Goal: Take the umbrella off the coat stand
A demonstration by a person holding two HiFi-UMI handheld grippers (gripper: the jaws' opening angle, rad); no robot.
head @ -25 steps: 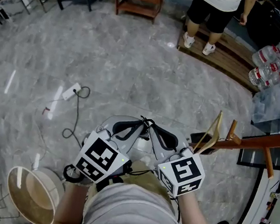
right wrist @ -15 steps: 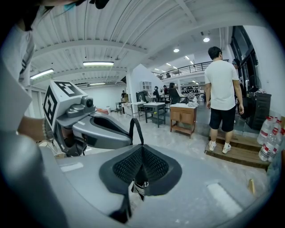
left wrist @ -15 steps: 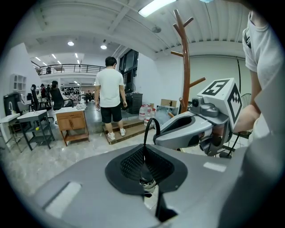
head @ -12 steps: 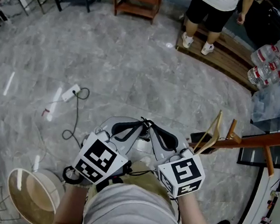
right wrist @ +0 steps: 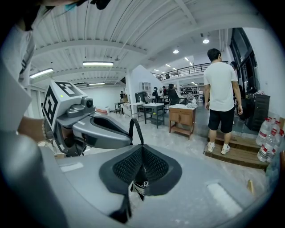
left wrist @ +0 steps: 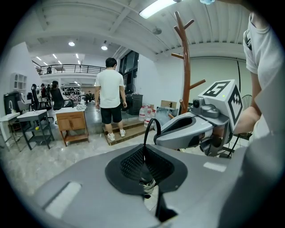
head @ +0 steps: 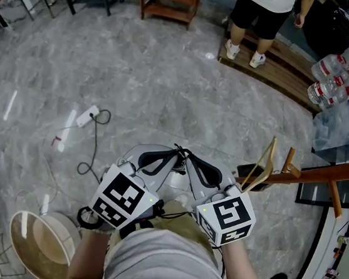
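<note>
The brown wooden coat stand [head: 321,179] leans in from the right of the head view, and its pole and bare pegs [left wrist: 185,58] rise at the right of the left gripper view. I cannot make out an umbrella; a thin tan forked piece [head: 265,164] and something dark [head: 246,172] sit at the stand's near end. Both grippers are held close to my body, side by side and tips almost touching. My left gripper [head: 177,152] [left wrist: 144,153] is shut with nothing in it. My right gripper [head: 189,155] [right wrist: 141,153] is shut and empty too.
A person in a white shirt and black shorts [head: 264,14] stands on a wooden pallet [head: 284,70] at the back. Water bottles [head: 329,85] lie at the right. A power strip with cable [head: 89,116] lies on the floor; a round shade [head: 35,245] is at lower left.
</note>
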